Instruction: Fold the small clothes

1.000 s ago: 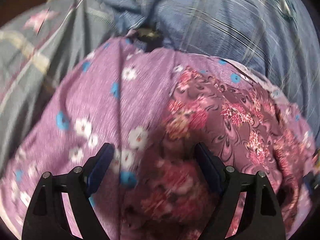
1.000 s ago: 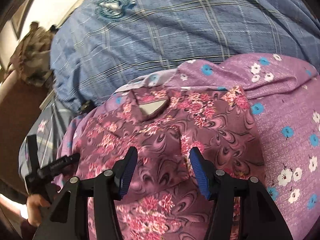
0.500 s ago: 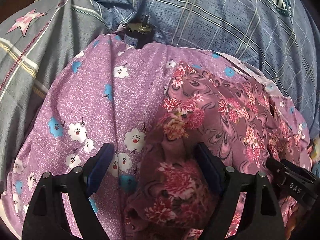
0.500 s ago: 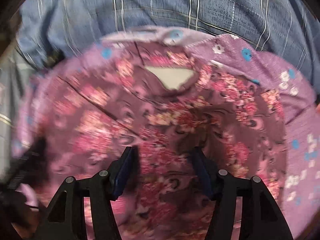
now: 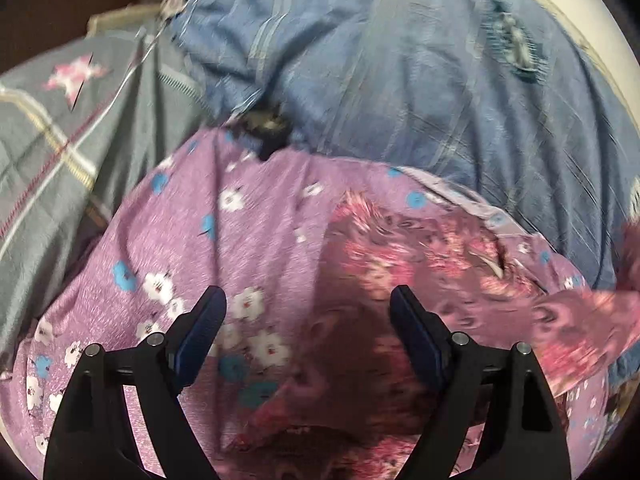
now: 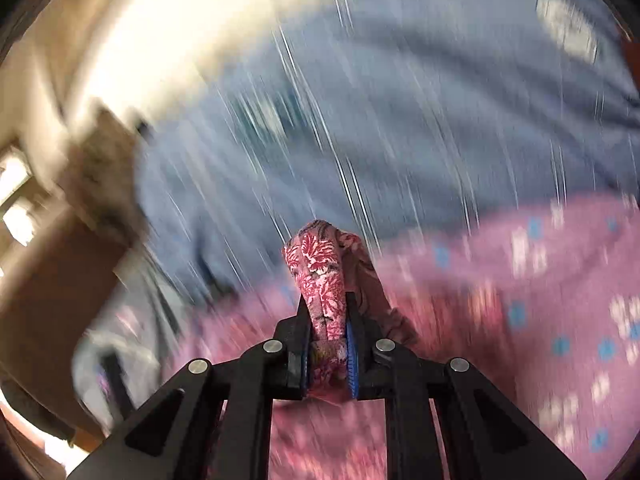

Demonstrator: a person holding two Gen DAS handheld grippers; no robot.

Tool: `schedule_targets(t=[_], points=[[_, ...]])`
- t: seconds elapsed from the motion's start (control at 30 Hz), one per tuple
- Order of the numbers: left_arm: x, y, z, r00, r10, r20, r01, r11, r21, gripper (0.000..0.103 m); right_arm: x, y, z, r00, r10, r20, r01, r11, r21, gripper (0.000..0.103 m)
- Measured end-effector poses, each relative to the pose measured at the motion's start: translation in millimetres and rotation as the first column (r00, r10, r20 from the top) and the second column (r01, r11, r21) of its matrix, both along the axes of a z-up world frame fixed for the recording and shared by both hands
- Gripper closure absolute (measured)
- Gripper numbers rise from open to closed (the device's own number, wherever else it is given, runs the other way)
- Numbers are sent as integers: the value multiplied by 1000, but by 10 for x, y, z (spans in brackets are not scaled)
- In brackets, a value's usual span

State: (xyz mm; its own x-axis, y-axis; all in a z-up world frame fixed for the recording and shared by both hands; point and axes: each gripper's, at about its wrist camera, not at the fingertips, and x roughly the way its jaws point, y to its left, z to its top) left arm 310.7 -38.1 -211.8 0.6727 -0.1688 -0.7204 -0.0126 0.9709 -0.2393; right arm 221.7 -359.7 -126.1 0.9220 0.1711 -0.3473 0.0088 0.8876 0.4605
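A small maroon garment with pink flowers (image 5: pixel 400 264) lies crumpled on a purple cloth with white and blue flowers (image 5: pixel 224 232). My left gripper (image 5: pixel 308 324) is open just above the garment's near edge, its blue-padded fingers (image 5: pixel 204 332) wide apart and empty. My right gripper (image 6: pixel 328 320) is shut on a bunched fold of the maroon garment (image 6: pixel 324 276), which sticks up between the pads, lifted above the purple cloth (image 6: pixel 540 300). The right wrist view is heavily blurred by motion.
A blue checked bedsheet (image 5: pixel 420 80) covers the far side. A grey blanket with a pink star (image 5: pixel 72 120) lies at the left. A small dark object (image 5: pixel 268 128) sits at the purple cloth's far edge. A light wall and brown furniture (image 6: pixel 48 280) show at the left.
My right gripper has closed on a fold of the maroon garment and lifted it, swinging fast. My left gripper stays open and the garment has shifted to the right beneath it.
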Motion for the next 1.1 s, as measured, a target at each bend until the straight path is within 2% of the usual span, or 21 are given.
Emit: schedule_targets(t=[0.03,0.07,0.1,0.13,0.2,0.27,0.3,0.37,0.47,0.53,0.67,0.73,0.8,0.87,0.9,0.93,1.0,1.1], points=[[-24,-81,-9,1000,-23,7,23,999,25,18,-106,-125,-112,998,-20,55,20,1000,4,89],[-15,-142,-45,999,-43,0,43,998,50,18,-101,-183,-222,998,-39,43,39,999,4,86],[-11,-238,-106,998,-66,-24,68,993,96,18,-100,-325,-438,997,-74,-35,75,997,25,80],[11,-287,-143,996,-78,-46,83,988,132,18,-40,-526,-748,979,-90,-180,109,989,96,80],[29,-365,-207,993,-91,-72,103,978,184,18,-56,-787,-1208,929,-83,-361,174,959,225,80],[38,-359,-195,994,-89,-59,99,976,196,19,-232,-940,-1443,864,-160,-477,287,936,205,78],[36,-342,-187,995,-84,-55,93,976,196,19,-335,-1016,-1494,841,-179,-511,325,922,212,69],[52,-303,-193,996,-67,-57,77,978,191,19,-491,-1062,-1428,843,-200,-500,356,904,238,66],[26,-256,-163,998,-47,-43,54,983,177,19,-561,-993,-1164,857,-299,-419,380,916,125,64],[-5,-278,-111,999,-37,-3,37,977,208,19,-594,-898,-1021,871,-339,-354,381,923,54,64],[-27,-277,-94,999,-32,21,27,979,202,19,-497,-721,-1006,929,-275,-248,292,956,31,64],[-54,-253,-44,998,-33,56,22,985,174,19,-345,-618,-981,946,-198,-255,214,976,38,64],[-86,-265,6,995,-45,92,30,986,164,19,-152,-511,-1104,945,-103,-310,128,990,60,66],[-85,-346,-10,993,-77,89,58,979,195,19,88,-353,-1363,891,-44,-452,68,997,37,69],[-63,-397,-57,994,-91,65,74,971,228,19,141,-297,-1454,870,-56,-490,64,998,-1,72],[-13,-470,-160,995,-104,8,98,954,284,19,118,-227,-1388,887,-88,-453,69,996,-60,73],[65,-562,-354,989,-118,-86,141,923,358,18,125,-169,-1322,884,-65,-462,38,997,-68,70],[33,-545,-277,992,-119,-49,128,928,349,18,32,-87,-1172,924,-28,-380,8,998,-56,68]])
